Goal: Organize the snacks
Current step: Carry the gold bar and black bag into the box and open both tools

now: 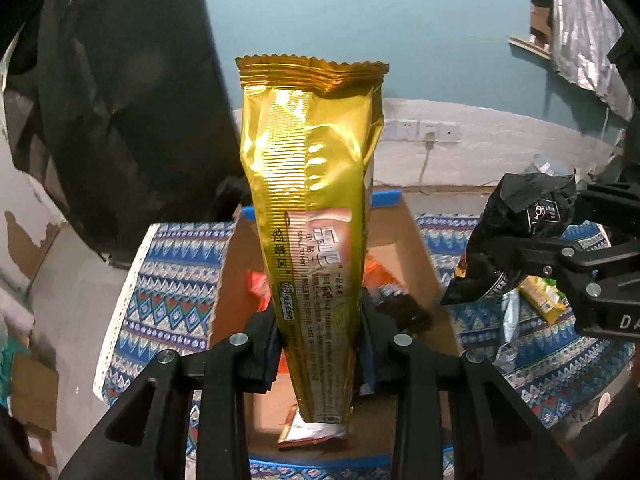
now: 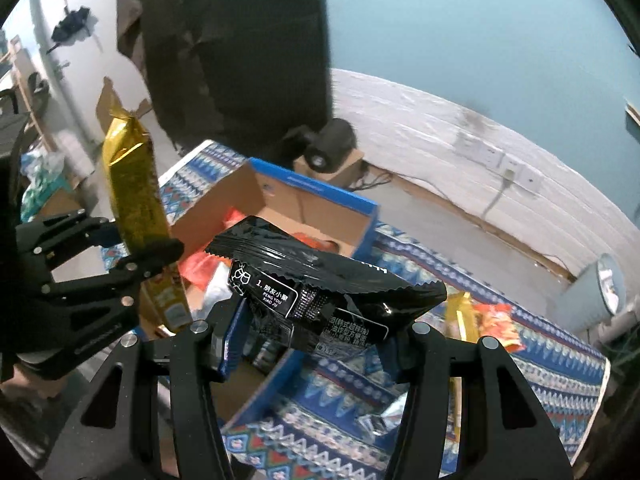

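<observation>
Currently the gold snack packet (image 1: pixel 316 216) stands upright, long axis vertical, clamped by the left claw (image 1: pixel 320 344); the right claw (image 2: pixel 316 336) grips a black packet (image 2: pixel 324 280) lying crosswise.

A long gold foil snack packet (image 1: pixel 316 216) stands upright above the open cardboard box (image 1: pixel 416 240), crimped end uppermost, pinched near its lower end. A crumpled black snack packet (image 2: pixel 320 284) with white print hangs level over the box's near corner. Orange wrappers (image 2: pixel 320 245) lie inside the box.
</observation>
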The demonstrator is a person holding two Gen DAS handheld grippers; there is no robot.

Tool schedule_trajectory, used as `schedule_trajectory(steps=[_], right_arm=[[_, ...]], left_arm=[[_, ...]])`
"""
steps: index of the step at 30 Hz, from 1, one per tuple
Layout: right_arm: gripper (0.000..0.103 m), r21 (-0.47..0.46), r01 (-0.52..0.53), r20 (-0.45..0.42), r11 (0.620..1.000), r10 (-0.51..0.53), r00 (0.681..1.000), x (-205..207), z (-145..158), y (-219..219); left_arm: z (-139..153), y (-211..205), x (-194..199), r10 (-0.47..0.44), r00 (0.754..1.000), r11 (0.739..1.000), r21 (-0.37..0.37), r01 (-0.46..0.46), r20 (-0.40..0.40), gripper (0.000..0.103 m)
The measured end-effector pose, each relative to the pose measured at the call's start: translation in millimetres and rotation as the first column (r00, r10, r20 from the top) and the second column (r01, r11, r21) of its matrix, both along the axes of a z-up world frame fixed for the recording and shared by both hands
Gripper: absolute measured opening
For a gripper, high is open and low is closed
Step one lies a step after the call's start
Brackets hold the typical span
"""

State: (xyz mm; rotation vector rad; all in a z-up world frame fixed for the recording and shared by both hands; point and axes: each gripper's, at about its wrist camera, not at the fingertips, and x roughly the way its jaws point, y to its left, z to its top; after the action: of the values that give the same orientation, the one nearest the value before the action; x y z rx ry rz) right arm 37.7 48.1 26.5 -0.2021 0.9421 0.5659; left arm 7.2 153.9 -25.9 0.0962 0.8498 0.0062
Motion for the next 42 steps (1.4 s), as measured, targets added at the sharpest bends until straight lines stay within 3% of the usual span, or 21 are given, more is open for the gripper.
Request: schedule_trajectory(steps=[18,22,25,30,34,42], right_arm=[[0.057,-0.011,-0.111,-0.182,0.994,0.107,0.977,13.5,-48.0,60.6],[0.075,-0.042,-0.079,-0.171,0.996,0.071,0.983,17.9,-51.3,58.8],[0.078,-0.042,-0.057,-0.163,0.998,0.049,0.985,21.6,-49.1,51.8],[0.08,-0.03,-0.012,-0.159,0.999,0.007,0.987,27.7,-44.4,35.2],[0.08,-0.037,0.023,-0.147,0.999,-0.028,0.989,30.2,-41.4,24.7],[0.08,-0.044,0.045,-0.132,0.998,-0.05,0.99,26.2,-35.7,3.2]], left_arm=[[-30.5,36.4,4.1,0.09,0.991,0.995,0.041,-0.086,-0.101,0.034],[-30.2,32.9,5.1,0.097,0.991,0.993,0.071,-0.091,-0.094,0.054],[-28.7,29.4,4.0,0.098,0.992,0.991,0.1,-0.09,-0.074,0.066],[-30.6,27.9,6.3,0.097,0.992,0.99,0.11,-0.088,-0.078,0.068],[-27.8,24.6,7.3,0.087,0.994,0.994,0.076,-0.082,-0.073,0.073],[-21.3,5.5,7.8,0.049,0.997,0.997,0.063,-0.045,-0.056,0.073]])
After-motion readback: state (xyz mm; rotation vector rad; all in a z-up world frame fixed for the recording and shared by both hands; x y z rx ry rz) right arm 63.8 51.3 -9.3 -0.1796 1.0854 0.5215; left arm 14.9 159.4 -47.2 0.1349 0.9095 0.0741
